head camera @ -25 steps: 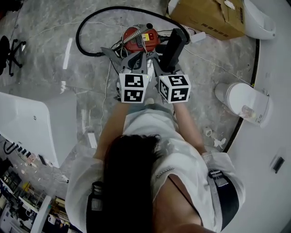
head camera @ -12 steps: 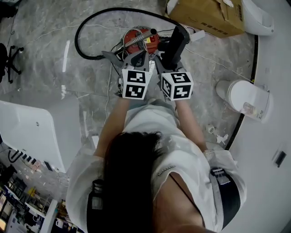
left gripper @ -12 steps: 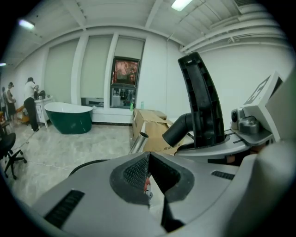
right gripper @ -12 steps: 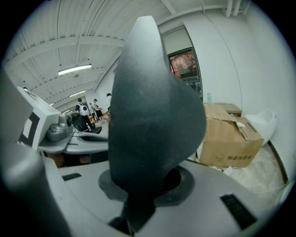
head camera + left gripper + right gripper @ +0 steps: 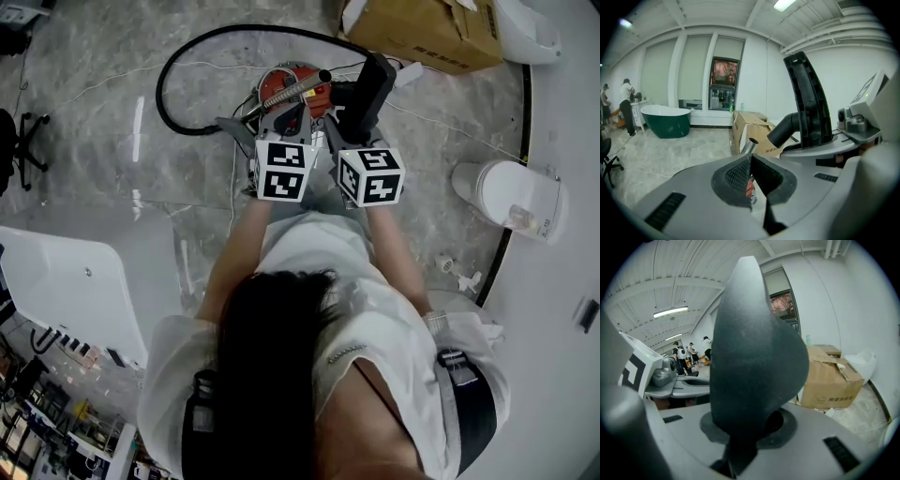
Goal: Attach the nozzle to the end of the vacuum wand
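A red vacuum body (image 5: 316, 95) lies on the floor, its black hose (image 5: 165, 75) looping round to the left. The silver wand (image 5: 289, 91) slants across the vacuum, and its open end (image 5: 751, 144) shows just past my left gripper's tips. My left gripper (image 5: 286, 127) (image 5: 751, 156) is shut, with no object seen between its pads. Beside it, my right gripper (image 5: 350, 127) (image 5: 745, 427) is shut on the black nozzle (image 5: 367, 89) (image 5: 754, 352), which stands upright and fills that view. From the left gripper view, the nozzle (image 5: 808, 103) sits to the right of the wand end, apart from it.
A cardboard box (image 5: 431, 33) sits behind the vacuum. To the right stand a white round bin (image 5: 511, 202) and a curved white platform (image 5: 553, 281). A white table (image 5: 66, 281) and an office chair (image 5: 14, 141) are at the left. Far back are a green bathtub (image 5: 665, 119) and a person (image 5: 626, 105).
Both grippers have moved forward together, closer over the vacuum and wand. The nozzle stays in the right gripper and the left stays shut.
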{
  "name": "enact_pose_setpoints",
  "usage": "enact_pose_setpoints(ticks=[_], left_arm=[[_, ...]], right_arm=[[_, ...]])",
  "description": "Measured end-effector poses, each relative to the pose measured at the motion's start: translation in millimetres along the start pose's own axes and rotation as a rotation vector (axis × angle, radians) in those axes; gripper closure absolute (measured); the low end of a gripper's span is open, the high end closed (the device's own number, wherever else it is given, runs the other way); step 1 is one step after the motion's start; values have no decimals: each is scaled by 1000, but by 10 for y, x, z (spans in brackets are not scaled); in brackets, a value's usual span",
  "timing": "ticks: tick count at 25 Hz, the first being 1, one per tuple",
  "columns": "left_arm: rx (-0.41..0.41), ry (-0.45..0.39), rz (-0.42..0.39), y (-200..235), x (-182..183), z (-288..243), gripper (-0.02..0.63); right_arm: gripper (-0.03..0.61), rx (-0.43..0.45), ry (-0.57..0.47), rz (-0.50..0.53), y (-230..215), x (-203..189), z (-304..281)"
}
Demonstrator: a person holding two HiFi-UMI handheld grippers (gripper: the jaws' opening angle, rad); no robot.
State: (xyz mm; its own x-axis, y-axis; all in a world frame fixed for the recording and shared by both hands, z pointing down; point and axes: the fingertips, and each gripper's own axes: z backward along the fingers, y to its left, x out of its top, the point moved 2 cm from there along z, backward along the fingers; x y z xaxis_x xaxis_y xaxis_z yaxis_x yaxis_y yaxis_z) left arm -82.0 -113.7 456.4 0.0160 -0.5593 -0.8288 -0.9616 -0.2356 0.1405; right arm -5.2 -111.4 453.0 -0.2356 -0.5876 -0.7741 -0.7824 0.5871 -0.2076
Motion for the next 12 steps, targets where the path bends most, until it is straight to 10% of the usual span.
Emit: enact_pose_setpoints(ticks=[12], left_arm=[[32,32,-20,67,-21,-120,614]], right_arm=[[486,10,7,13,-43,86,-65]])
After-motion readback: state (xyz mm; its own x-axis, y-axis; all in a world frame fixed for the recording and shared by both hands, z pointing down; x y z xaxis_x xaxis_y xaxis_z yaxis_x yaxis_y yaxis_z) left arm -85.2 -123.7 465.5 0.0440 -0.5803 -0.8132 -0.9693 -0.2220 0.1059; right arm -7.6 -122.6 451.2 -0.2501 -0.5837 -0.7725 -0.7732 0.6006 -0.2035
